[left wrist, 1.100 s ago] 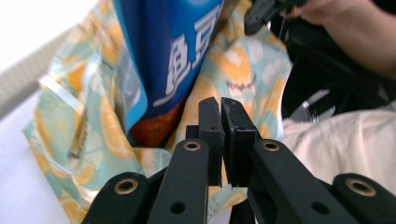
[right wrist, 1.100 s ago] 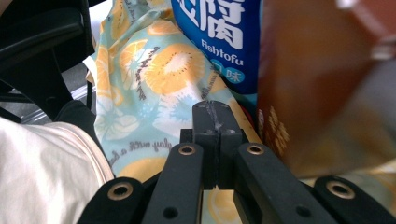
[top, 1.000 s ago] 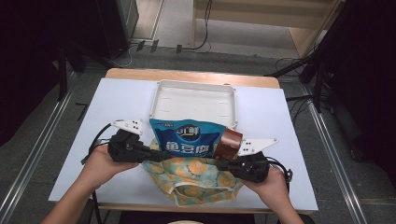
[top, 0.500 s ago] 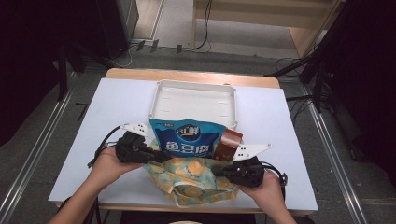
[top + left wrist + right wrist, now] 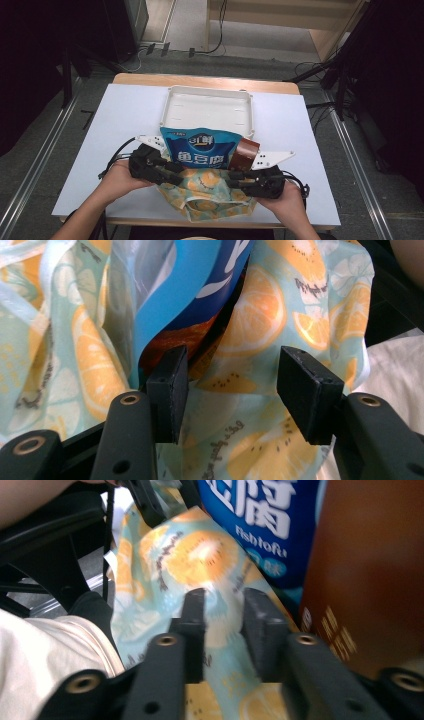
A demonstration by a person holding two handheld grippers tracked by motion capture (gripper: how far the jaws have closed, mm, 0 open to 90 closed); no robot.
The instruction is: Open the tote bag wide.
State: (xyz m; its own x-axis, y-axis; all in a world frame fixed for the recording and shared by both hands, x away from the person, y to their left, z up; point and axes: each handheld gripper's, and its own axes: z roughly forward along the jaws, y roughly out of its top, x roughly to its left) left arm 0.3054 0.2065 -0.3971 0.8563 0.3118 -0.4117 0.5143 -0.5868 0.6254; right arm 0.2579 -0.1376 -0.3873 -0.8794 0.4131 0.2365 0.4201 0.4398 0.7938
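Tongs are being held low at the near edge of the counter [image 5: 125, 115], one on each side of a fruit-print bag [image 5: 210, 192]. Left tongs [image 5: 227, 390] are standing apart, having just been opening; bag fabric is lying between the pads without being pressed. Right tongs [image 5: 223, 630] are also parted, by a narrower gap, having just been opening too; printed fabric is showing in the gap, and whether the pads are touching it cannot be told.

The bag is lying at the near middle of the counter, its mouth facing away from the person. A blue snack packet [image 5: 200, 150] and a brown packet [image 5: 246, 154] are sitting in that mouth, side by side, the brown one to the right. Beyond them a white tray [image 5: 172, 95] is resting, its near rim partly covered by the blue packet.
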